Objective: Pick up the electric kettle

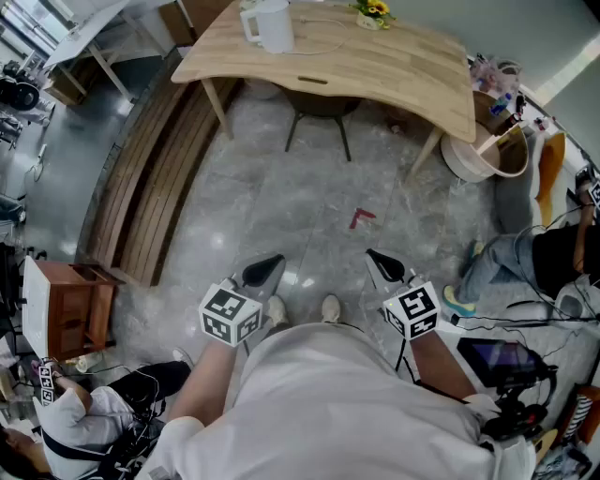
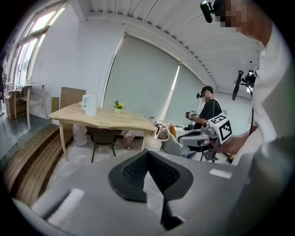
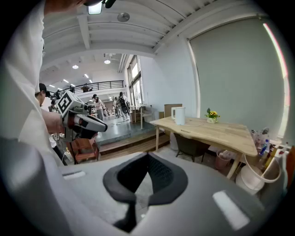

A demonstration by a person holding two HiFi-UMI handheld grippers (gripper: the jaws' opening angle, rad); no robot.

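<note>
Both jaws shut on nothing: left gripper (image 1: pixel 263 271), right gripper (image 1: pixel 383 266). Far from kettle (image 1: pixel 270 23) on tabletop (image 1: pixel 375 66). Need to walk over, open up, then grab.

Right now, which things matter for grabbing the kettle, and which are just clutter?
Job: kettle, table it stands on, left tool and right tool, both shut and empty.
Clutter: flowers, chair under the table, bucket, wooden stool.

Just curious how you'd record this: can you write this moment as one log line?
kettle: on table, far off, untouched | left gripper: jaws shut, empty | right gripper: jaws shut, empty
</note>
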